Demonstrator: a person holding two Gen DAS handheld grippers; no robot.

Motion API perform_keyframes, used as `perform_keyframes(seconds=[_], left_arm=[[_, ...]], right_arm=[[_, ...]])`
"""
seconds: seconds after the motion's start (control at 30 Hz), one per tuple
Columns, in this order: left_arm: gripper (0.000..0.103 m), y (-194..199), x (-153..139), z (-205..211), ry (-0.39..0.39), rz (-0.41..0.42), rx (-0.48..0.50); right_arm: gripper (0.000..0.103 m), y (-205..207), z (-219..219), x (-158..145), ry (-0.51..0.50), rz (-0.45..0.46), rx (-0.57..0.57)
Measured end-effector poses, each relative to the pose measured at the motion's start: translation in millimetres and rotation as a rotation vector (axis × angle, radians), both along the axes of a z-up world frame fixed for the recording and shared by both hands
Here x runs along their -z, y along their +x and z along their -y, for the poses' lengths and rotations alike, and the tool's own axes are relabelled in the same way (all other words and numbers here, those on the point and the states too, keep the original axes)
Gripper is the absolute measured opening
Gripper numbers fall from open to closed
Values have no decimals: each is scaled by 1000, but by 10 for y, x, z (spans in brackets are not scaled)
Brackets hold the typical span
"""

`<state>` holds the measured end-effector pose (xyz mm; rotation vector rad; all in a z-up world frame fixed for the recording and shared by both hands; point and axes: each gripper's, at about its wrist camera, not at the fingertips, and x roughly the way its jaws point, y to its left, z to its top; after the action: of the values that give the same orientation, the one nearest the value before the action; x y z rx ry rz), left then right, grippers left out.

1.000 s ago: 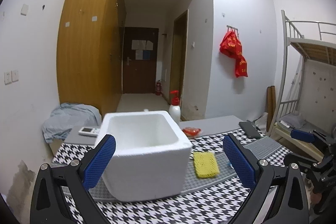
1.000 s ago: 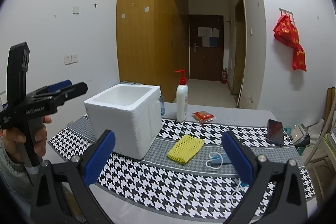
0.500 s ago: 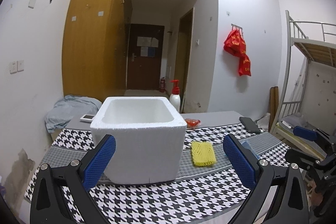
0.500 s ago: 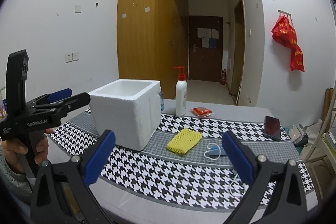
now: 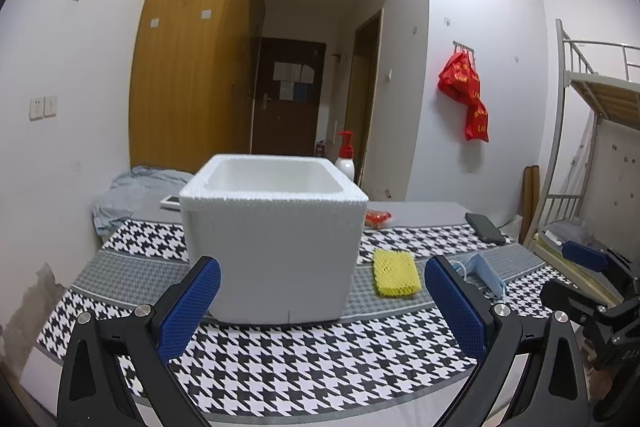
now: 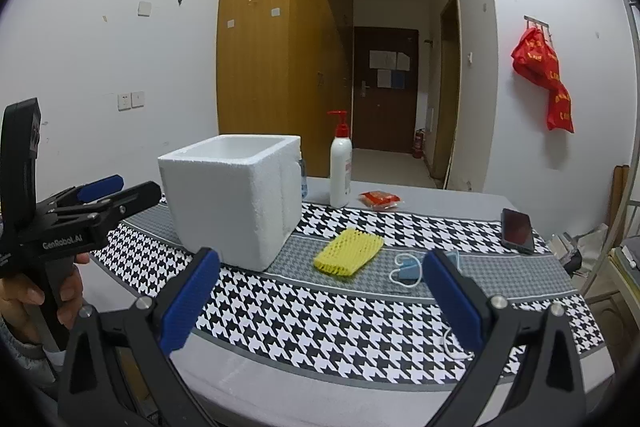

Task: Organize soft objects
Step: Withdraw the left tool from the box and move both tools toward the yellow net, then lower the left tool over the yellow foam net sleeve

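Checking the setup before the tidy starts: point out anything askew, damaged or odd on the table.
Little stands out. The white foam box has a short crack at its bottom front edge. The blue face mask lies crumpled, ear loops sprawled, beside the yellow foam net sleeve, which sits diagonally on the houndstooth cloth. Nothing is spilled.

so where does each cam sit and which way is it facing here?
Left wrist: on the left gripper, low before the table, facing the foam box head-on; the right gripper shows at the right edge.
Right wrist: on the right gripper, further right, facing the yellow mesh sleeve; the left gripper and its hand show at left.
Shared: box, sleeve, blue mask, phone, pump bottle.
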<state>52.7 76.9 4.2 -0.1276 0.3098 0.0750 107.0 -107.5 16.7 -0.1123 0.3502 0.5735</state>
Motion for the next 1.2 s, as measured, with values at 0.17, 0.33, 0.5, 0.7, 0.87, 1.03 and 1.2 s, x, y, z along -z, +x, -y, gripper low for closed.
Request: perform_keyframes(seconds=[0.17, 0.33, 0.5, 0.7, 0.87, 1.03, 1.2], left_arm=[[102, 40, 43, 40, -10, -18, 16], [102, 95, 48, 90, -11, -25, 33], [102, 177, 66, 166, -4, -44, 71], [102, 281, 84, 246, -19, -60, 118], [102, 376, 87, 354, -14, -72, 148], [102, 477, 68, 472, 0, -81, 182], [102, 547, 45, 585, 10, -81, 210]], right_arm=[[103, 26, 32, 24, 11, -11, 0], [103, 76, 65, 55, 10, -25, 16], [103, 131, 142, 84, 14, -41, 47], [103, 169, 223, 114, -1, -49, 84], [102, 177, 340, 119, 1, -48, 117], [102, 186, 500, 123, 14, -51, 163], [102, 195, 636, 138, 22, -58, 203]])
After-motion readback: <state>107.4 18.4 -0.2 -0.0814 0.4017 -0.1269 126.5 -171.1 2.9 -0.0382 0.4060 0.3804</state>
